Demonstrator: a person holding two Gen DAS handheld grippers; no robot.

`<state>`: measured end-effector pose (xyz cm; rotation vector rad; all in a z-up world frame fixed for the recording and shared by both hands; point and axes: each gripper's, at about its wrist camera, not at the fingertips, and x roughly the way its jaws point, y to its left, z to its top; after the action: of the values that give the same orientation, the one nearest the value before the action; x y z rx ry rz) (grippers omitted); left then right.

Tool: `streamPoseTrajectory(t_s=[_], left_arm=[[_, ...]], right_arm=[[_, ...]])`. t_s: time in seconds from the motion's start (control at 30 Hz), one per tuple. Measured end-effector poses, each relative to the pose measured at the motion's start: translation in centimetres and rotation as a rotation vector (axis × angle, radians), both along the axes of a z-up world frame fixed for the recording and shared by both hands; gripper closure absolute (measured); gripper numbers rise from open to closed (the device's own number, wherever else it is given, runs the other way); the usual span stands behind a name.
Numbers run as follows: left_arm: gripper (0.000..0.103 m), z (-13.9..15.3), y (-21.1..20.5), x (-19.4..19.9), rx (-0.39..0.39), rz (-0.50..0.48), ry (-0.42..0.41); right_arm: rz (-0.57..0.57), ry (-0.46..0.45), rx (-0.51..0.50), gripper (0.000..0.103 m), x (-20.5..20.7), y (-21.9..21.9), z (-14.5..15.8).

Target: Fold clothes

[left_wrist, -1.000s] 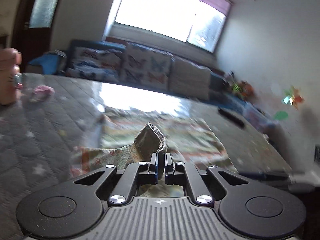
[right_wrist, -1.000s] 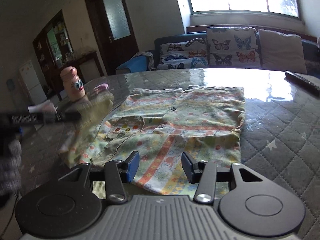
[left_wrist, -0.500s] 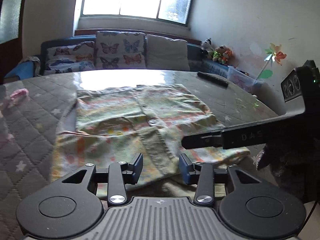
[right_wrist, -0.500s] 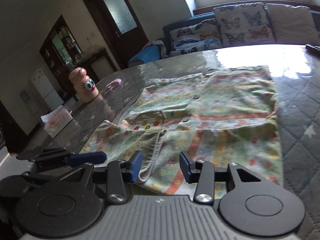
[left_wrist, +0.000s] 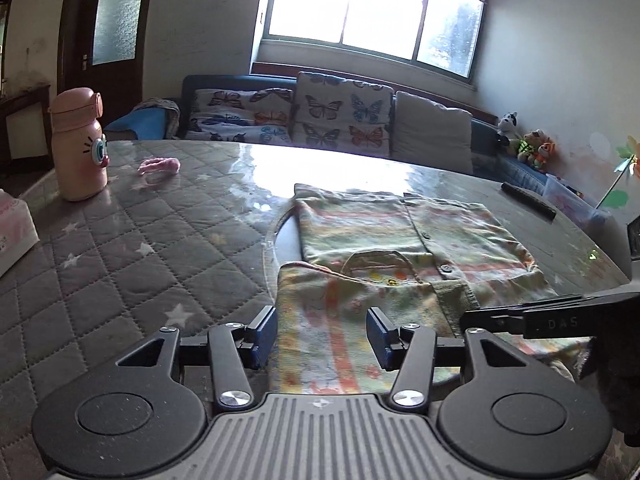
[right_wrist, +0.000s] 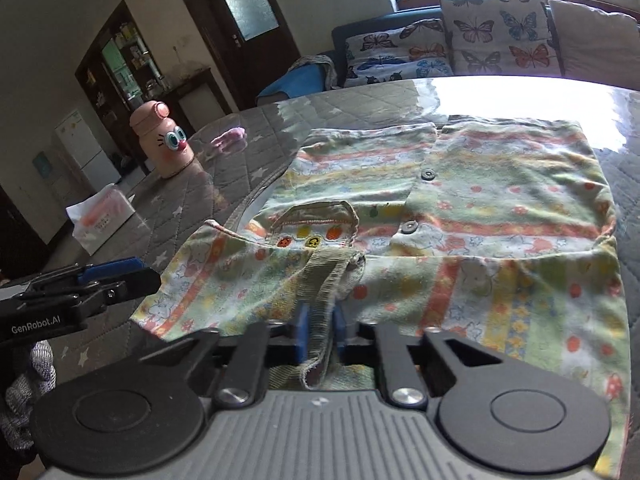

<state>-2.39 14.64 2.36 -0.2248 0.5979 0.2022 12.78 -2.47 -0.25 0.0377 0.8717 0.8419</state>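
Observation:
A small striped, flower-printed buttoned shirt (right_wrist: 480,208) lies flat on the grey quilted table (right_wrist: 248,152), one sleeve folded in over its front. My right gripper (right_wrist: 320,336) is shut on the ribbed cuff (right_wrist: 332,280) of that sleeve at the shirt's near edge. My left gripper (left_wrist: 322,334) is open and empty, its jaws wide apart over the near left part of the shirt (left_wrist: 400,240). The left gripper shows at the left of the right wrist view (right_wrist: 116,276); the right gripper's arm shows in the left wrist view (left_wrist: 520,316).
A pink bottle with a cartoon face (left_wrist: 78,146) stands at the far left of the table, a pink tissue pack (left_wrist: 12,228) beside it and a small pink item (left_wrist: 160,166) behind. A black remote (left_wrist: 528,200) lies far right. A sofa with butterfly cushions (left_wrist: 320,120) is behind.
My left gripper let go of the sleeve, opened and drew back to the left. My right gripper moved in and closed on the ribbed cuff.

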Motion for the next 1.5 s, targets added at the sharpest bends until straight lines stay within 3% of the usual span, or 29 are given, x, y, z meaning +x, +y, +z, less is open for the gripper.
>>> streamPoseTrajectory(t_s=[0.43,0.8,1.07,1.2,1.33,1.5], left_arm=[[0.048,-0.4,-1.2,1.5,0.024,-0.025,0.023],[0.048,-1.3,-1.5,2.4,0.044,-0.041,0.078],[0.048,-1.9,-1.3,2.9,0.079,-0.040,0.120],[0.048,-2.3,-1.2,3.1,0.113,-0.034,0.147],[0.048,-1.7,-1.1,3.4,0.145,-0.025,0.146],[0.050,-0.1,-2.0,5.1,0.155,-0.070,0.089]], right_arm=[[-0.086,-0.130,0.097,0.096,0.2,-5.2,6.6],[-0.151,-0.162,0.106,0.096,0.0,-7.5,7.6],[-0.232,-0.104,0.037,0.095,1.0,-8.5,4.9],[-0.233,-0.048,-0.030,0.091,1.4,-8.3,2.4],[-0.244,-0.076,-0.085,0.090,1.4,-8.3,1.8],[-0.251,-0.141,-0.079,0.089,2.3,-8.4,2.5]])
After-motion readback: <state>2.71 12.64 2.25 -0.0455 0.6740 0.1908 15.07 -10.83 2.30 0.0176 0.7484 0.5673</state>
